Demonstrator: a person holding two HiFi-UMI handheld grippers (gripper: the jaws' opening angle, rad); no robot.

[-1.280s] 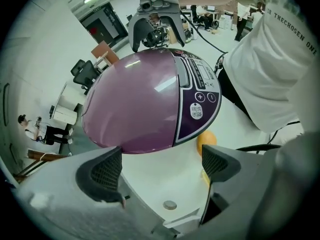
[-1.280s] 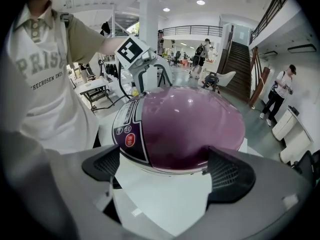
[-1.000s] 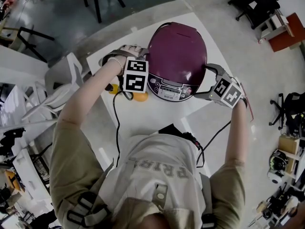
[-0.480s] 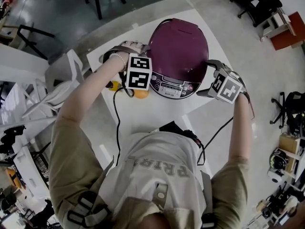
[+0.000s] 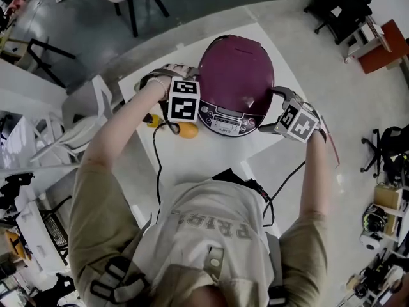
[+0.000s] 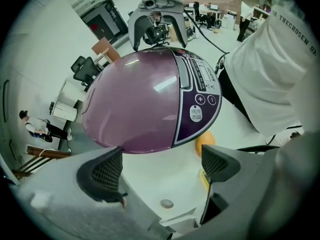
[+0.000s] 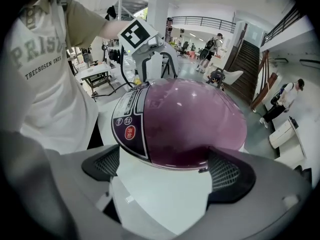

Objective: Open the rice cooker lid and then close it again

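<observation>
Two grippers in play, both with jaws spread and nothing held. The rice cooker (image 5: 236, 75) stands at the middle of the white desk (image 5: 211, 147), its control panel (image 5: 223, 118) turned to 6 o'clock, towards me. Its purple lid (image 5: 238, 62) lies down and seated, with no gap showing at the rim in any view.

My left gripper (image 6: 160, 166) sits at the cooker's 9 o'clock, pointing across at its flank. The jaws stand wide, and only bare desk and the cooker's lower curve lie ahead of them. My right gripper (image 7: 165, 171) sits at about 4 o'clock, jaws equally wide and close under the cooker's bulge. I cannot tell whether one pad touches the shell.

Judgement: the lid is shut and I am bracketing the body, which I read as the set-up for opening, though a shut lid alone does not prove it. The next move calls for finding the lid's release near the front edge and pressing it with one jaw tip while the other gripper steadies the base against sliding.

Pose: both forearms reach forward, the left elbow bent outward, the right arm nearly straight, marker cubes facing up. A small orange object (image 5: 187, 130) lies at the cooker's 7 o'clock, clear of the work.
</observation>
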